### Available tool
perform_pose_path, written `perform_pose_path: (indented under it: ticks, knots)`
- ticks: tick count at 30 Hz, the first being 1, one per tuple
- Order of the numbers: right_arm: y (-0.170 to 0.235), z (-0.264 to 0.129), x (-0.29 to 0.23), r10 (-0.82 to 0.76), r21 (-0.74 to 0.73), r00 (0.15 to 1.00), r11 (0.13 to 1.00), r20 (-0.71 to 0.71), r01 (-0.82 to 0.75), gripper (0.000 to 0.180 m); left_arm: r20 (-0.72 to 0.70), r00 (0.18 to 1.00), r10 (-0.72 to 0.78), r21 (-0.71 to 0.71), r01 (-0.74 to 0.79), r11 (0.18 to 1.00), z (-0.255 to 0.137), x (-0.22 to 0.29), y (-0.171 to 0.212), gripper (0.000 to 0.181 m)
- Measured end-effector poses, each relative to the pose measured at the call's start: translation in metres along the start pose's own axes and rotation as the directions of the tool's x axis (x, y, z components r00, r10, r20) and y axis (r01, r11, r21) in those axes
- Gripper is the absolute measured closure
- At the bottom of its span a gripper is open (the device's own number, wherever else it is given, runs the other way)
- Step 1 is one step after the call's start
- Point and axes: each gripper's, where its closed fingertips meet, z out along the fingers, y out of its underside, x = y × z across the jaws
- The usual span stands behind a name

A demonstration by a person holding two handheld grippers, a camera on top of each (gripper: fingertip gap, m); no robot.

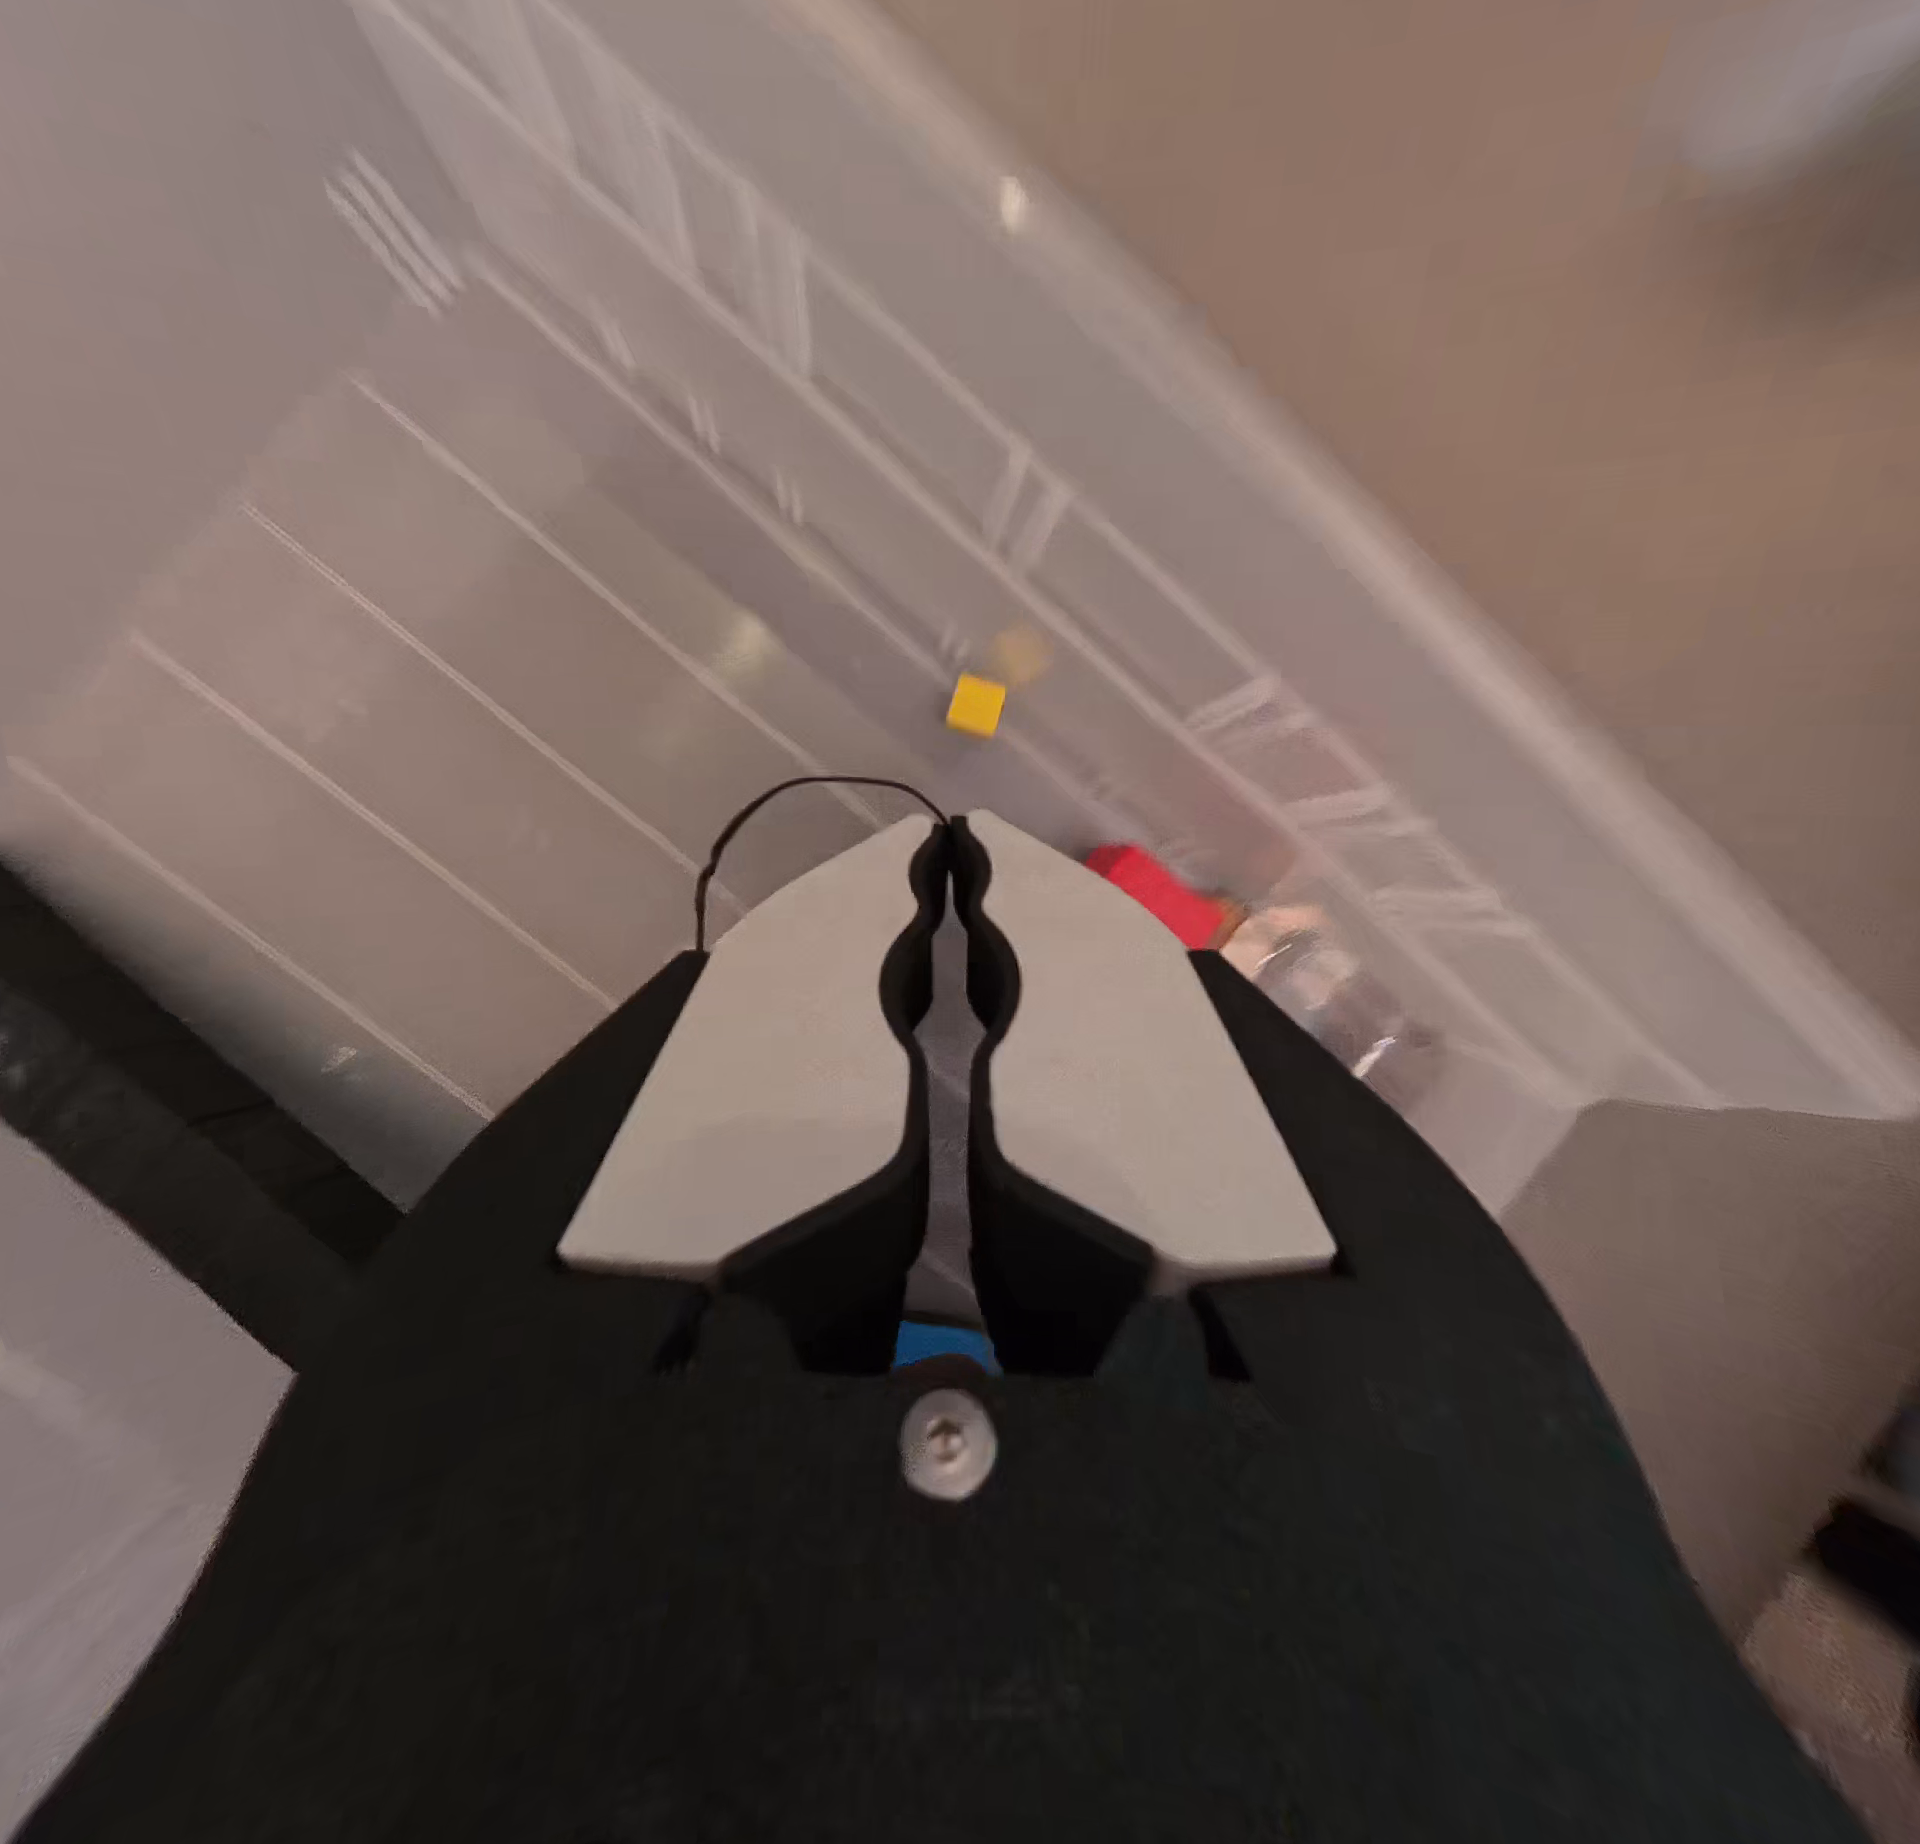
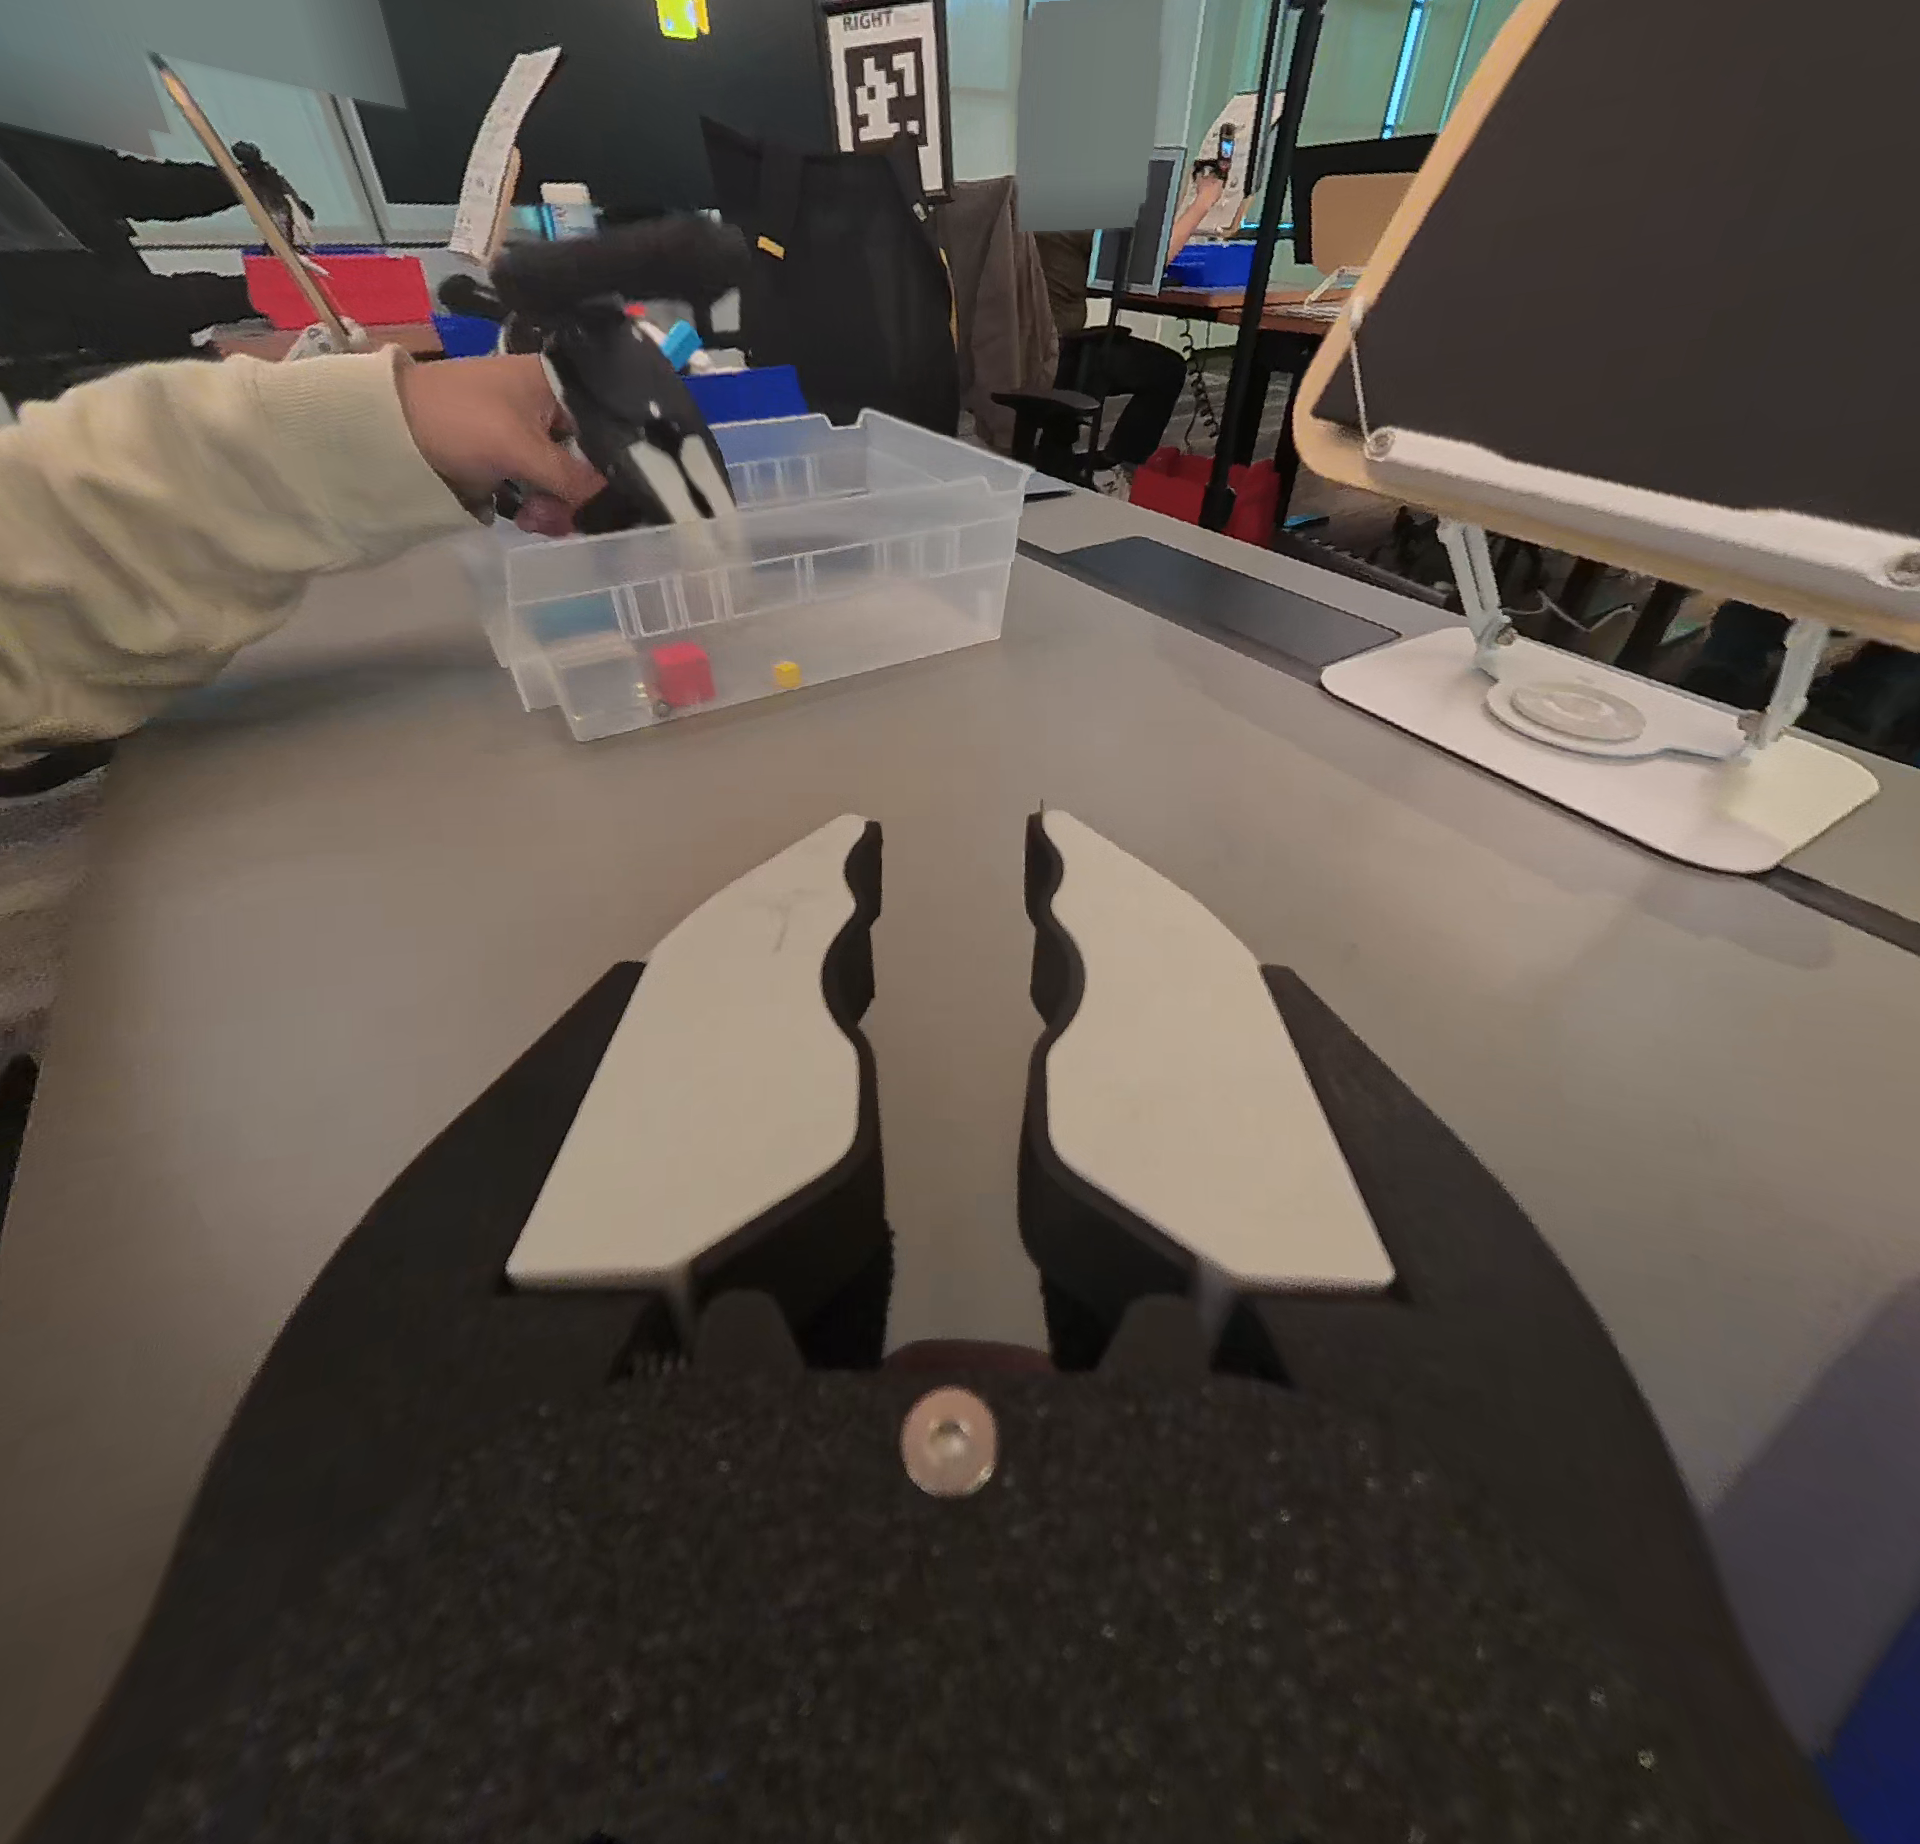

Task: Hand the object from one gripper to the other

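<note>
Grey surface (image 2: pixel 1195 755) carries a clear plastic bin (image 2: pixel 914 589) with a white tablet stand (image 2: pixel 1600 745) to its right. Over the bin, the left hand-held gripper (image 1: pixel 951 826) has its tips pinched together on a thin black wire loop (image 1: pixel 790 792). The right hand-held gripper (image 2: pixel 954 828) hovers narrowly parted and empty above the surface. Inside the bin lie a red block (image 2: pixel 683 674) and a small yellow cube (image 2: pixel 787 673).

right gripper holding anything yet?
No: the right gripper is open with only bare table between its fingers.
</note>
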Motion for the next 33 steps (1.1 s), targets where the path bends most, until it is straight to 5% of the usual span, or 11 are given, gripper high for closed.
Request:
perform_pose_path:
  ticks: [1,4,7,10,13,18,24,33]
  knots:
    - [-0.004,0.004,0.0,-0.008,-0.009,1.0,1.0,0.014,0.008,0.154,-0.026,0.998,-0.049,0.094,0.052,0.994,-0.013,0.002,-0.014,0.181]
    - [-0.024,0.022,-0.005,-0.069,-0.02,0.995,0.997,0.077,0.071,0.151,-0.162,0.974,-0.16,0.397,0.213,0.893,-0.065,0.017,-0.068,0.181]
    - [-0.047,0.048,-0.014,-0.202,-0.016,0.964,0.978,0.173,0.208,0.148,-0.388,0.906,-0.169,0.619,0.392,0.68,-0.122,0.047,-0.13,0.181]
    - [-0.061,0.077,-0.011,-0.35,-0.025,0.919,0.933,0.181,0.36,0.145,-0.681,0.726,-0.099,0.598,0.629,0.497,-0.148,0.093,-0.175,0.181]
    - [-0.076,0.094,-0.014,-0.411,0.024,0.898,0.911,0.157,0.413,0.144,-0.884,0.466,-0.031,0.411,0.808,0.422,-0.143,0.14,-0.201,0.181]
    - [-0.083,0.094,-0.042,-0.324,0.061,0.916,0.946,0.238,0.318,0.144,-0.992,0.124,0.004,0.112,0.885,0.452,-0.107,0.203,-0.22,0.181]
    - [-0.106,0.076,-0.033,-0.152,0.146,0.94,0.983,0.305,0.112,0.151,-0.996,0.088,-0.022,0.062,0.836,0.546,-0.081,0.245,-0.232,0.181]
    - [-0.1,0.069,-0.023,-0.159,0.108,0.937,0.985,0.312,0.131,0.162,-0.995,0.101,-0.02,0.072,0.819,0.569,-0.079,0.247,-0.231,0.181]
